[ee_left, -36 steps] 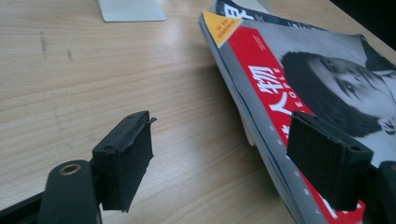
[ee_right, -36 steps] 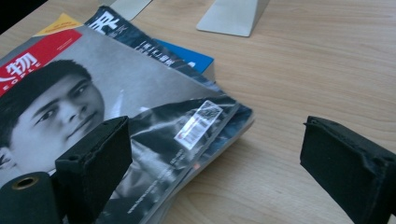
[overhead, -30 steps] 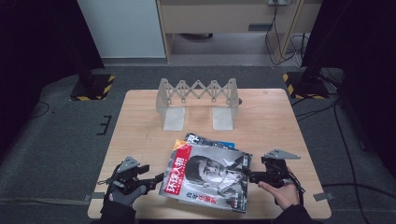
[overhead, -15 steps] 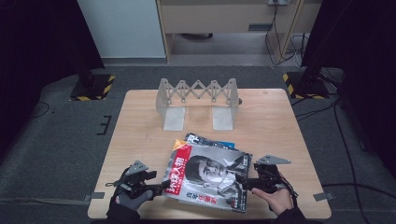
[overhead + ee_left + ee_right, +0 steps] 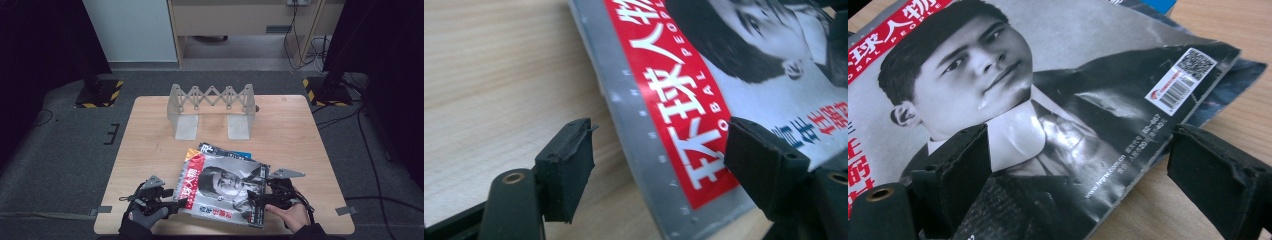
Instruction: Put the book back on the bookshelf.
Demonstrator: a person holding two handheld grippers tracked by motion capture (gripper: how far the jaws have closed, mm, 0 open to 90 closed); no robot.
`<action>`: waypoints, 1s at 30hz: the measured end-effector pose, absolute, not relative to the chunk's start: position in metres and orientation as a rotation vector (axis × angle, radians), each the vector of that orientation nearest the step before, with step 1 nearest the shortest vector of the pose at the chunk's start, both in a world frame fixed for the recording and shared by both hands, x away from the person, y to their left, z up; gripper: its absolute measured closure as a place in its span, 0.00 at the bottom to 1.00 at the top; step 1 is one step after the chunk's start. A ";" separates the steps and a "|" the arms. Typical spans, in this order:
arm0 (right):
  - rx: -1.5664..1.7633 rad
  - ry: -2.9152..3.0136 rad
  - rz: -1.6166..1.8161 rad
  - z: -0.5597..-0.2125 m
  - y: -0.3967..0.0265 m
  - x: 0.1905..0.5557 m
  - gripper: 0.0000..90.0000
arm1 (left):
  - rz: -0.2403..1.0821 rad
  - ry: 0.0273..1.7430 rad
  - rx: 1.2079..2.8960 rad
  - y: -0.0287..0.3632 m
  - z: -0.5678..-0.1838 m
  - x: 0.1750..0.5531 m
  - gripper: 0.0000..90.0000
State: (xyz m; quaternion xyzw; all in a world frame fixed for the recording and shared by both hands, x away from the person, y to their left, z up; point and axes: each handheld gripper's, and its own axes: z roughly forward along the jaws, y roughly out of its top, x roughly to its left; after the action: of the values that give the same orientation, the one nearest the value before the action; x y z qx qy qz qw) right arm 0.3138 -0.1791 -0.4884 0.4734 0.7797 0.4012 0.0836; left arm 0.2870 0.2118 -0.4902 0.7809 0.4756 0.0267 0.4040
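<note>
Magazine (image 5: 225,190) lower centre of high view, flat on table (image 5: 150,145), atop another mag. Left gripper (image 5: 172,199) jaws spread astride spine edge, just been closing; right gripper (image 5: 256,200) spread astride opposite edge, prob. to lift from both sides

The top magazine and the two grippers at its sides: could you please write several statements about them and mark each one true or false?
1. The top magazine lies on another magazine. True.
2. The left gripper is clamped shut on the cover. False: its jaws stand apart, having just been closing, the spine edge between them.
3. The right gripper has open jaws. True.
4. The grey folding rack holds the top magazine. False: the rack stands apart, farther back on the table.
</note>
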 end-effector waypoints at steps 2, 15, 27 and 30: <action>1.416 2.333 1.189 -0.489 -0.178 0.314 0.11 | 0.031 1.195 1.979 0.210 -0.491 0.287 0.30; 1.444 2.343 1.176 -0.491 -0.178 0.313 0.11 | -0.020 1.192 1.960 0.210 -0.491 0.286 0.38; 1.455 2.350 1.161 -0.490 -0.177 0.315 0.11 | 0.002 1.170 1.825 0.220 -0.481 0.289 0.59; 1.449 2.348 1.161 -0.489 -0.177 0.316 0.11 | 0.014 1.171 1.806 0.221 -0.479 0.293 0.65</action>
State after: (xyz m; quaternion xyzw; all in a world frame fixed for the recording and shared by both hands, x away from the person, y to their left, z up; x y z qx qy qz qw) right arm 0.3155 -0.1765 -0.4893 0.4828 0.7822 0.3867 0.0742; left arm 0.2926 0.2212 -0.4793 0.7384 0.4790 0.0056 0.4747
